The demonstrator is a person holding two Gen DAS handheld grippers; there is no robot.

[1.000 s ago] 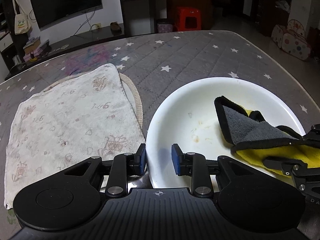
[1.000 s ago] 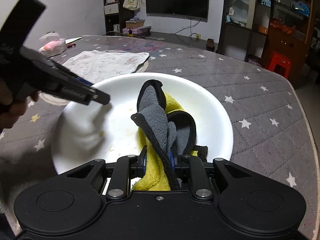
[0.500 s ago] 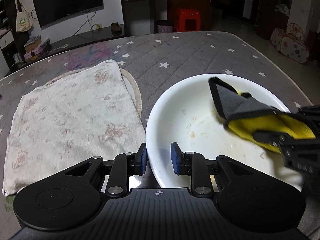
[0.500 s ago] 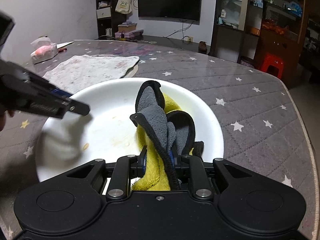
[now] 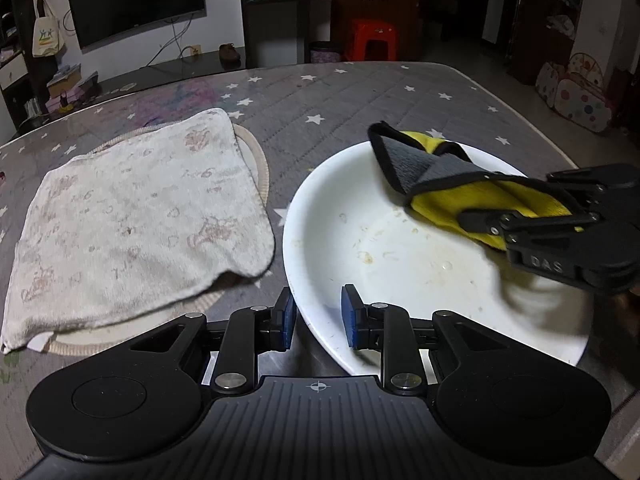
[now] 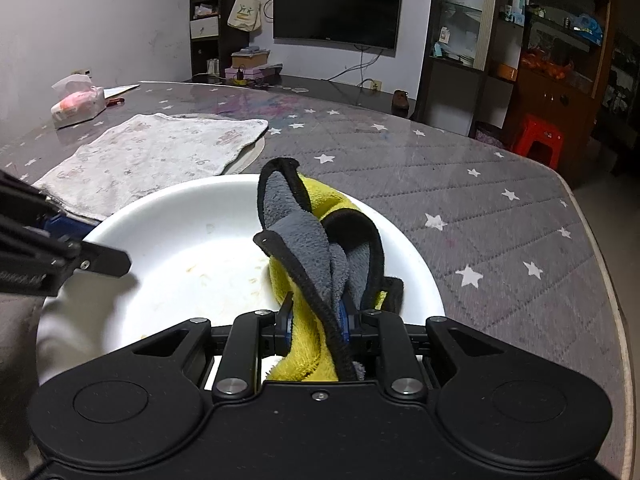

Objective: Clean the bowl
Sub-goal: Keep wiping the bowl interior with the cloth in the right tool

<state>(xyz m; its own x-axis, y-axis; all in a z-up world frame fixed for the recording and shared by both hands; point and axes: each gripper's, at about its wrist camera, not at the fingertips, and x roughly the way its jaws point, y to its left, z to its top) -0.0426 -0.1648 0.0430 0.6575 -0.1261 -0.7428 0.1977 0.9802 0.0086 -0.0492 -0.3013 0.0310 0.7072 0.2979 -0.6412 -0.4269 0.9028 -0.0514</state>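
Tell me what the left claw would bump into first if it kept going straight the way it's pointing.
Probably the white bowl: its near rim already sits between the pads of the left claw, so going on would ride along the rim toward the stained inside. The yellow and grey cloth lies off to the right, likely outside that line.

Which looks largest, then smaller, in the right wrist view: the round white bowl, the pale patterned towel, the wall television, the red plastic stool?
1. Round white bowl, nearest the camera.
2. Pale patterned towel.
3. Wall television, though far away.
4. Red plastic stool.
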